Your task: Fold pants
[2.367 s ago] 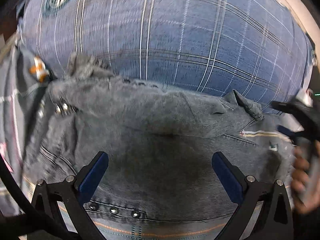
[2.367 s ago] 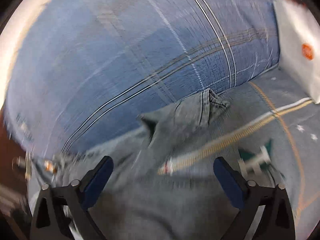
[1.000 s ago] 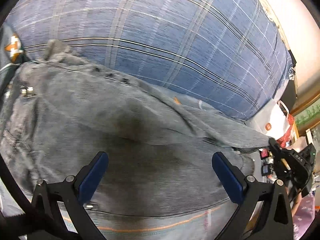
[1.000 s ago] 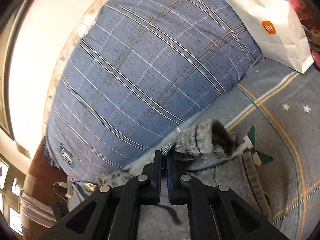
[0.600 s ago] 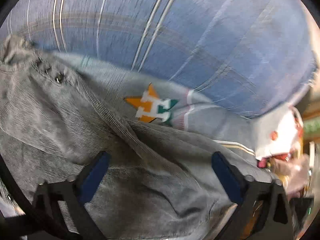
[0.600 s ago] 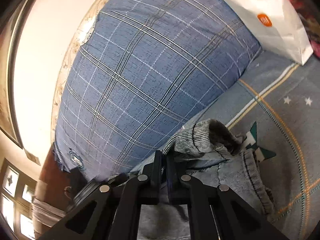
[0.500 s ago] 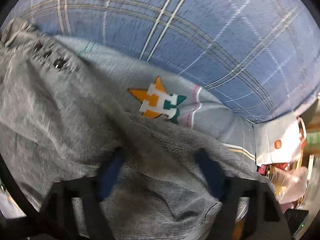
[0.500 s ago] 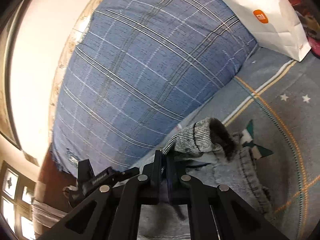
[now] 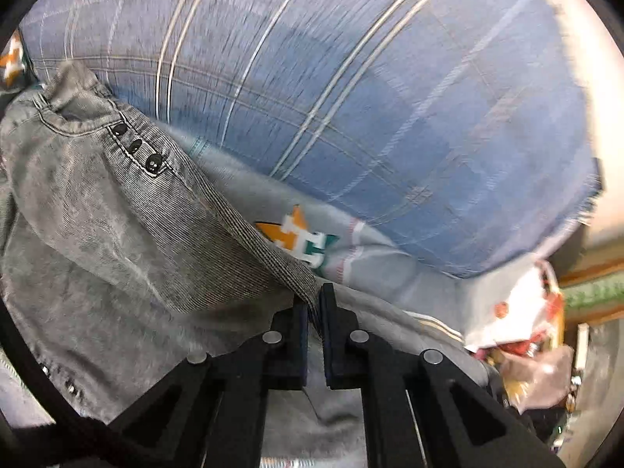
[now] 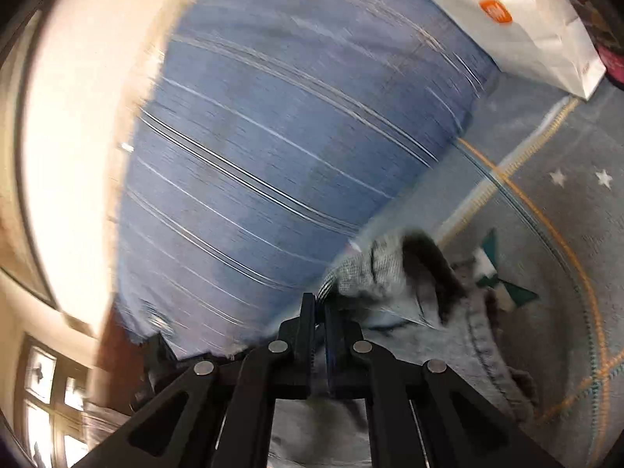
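Grey denim pants (image 9: 117,234) lie rumpled on a grey bedspread, the waistband with dark button studs (image 9: 134,148) at upper left. My left gripper (image 9: 315,304) is shut on a fold edge of the pants and lifts it. In the right wrist view, my right gripper (image 10: 318,312) is shut on the pants' edge (image 10: 390,273), which bunches up just beyond the fingertips. Both views are motion-blurred.
A big blue plaid pillow (image 9: 351,97) stands behind the pants; it also fills the right wrist view (image 10: 292,156). A white paper bag (image 10: 526,19) leans at the upper right. The bedspread (image 10: 565,253) has orange lines, stars and a star logo (image 9: 300,238).
My left gripper, open over the pants earlier, has closed on a fold edge. My right gripper stays shut on the pants and has swung, with the view blurring.
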`<state>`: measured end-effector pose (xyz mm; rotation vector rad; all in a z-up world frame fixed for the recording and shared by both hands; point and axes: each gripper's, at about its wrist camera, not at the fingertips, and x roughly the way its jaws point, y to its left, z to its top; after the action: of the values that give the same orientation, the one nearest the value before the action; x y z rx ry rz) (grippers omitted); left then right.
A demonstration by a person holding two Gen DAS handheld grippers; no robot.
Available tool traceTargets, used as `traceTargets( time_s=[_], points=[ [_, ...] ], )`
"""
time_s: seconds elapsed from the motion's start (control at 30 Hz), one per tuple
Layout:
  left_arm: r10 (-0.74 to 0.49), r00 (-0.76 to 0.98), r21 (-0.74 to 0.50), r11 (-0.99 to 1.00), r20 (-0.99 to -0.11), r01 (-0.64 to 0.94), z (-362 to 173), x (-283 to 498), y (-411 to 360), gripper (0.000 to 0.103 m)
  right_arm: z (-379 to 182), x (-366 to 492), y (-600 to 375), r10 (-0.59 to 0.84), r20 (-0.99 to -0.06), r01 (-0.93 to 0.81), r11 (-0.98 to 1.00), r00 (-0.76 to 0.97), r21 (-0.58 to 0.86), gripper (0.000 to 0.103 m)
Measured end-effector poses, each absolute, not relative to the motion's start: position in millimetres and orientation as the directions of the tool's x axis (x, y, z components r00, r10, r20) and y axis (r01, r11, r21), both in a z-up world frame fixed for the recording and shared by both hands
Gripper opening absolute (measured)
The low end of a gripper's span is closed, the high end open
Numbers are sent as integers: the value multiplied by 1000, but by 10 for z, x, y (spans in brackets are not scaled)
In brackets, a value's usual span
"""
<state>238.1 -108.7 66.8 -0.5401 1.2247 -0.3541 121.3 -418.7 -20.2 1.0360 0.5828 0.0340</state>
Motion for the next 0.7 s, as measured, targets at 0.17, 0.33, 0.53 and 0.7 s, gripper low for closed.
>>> traceTargets(
  time_s=[0.17, 0.33, 0.53, 0.7],
  points=[
    [-548, 262, -570, 822, -795, -11, 441, 1777, -838, 5, -45, 888, -4213, 210, -465, 269, 587, 860, 764, 4],
    [-534, 118, -539, 842, -837, -17, -134, 1447, -769, 5, -305, 588, -4005, 264, -511, 297, 567, 818, 768, 4],
    [-514, 108, -519, 855, -851, -19, -308, 1378, -744, 5, -197, 520, -3977, 174, -506, 315, 603, 845, 733, 5],
    [-555, 138, -553, 831, -821, 50, -190, 1401, -814, 66, -226, 594, -4010, 131, -560, 376, 614, 818, 693, 62]
  ],
)
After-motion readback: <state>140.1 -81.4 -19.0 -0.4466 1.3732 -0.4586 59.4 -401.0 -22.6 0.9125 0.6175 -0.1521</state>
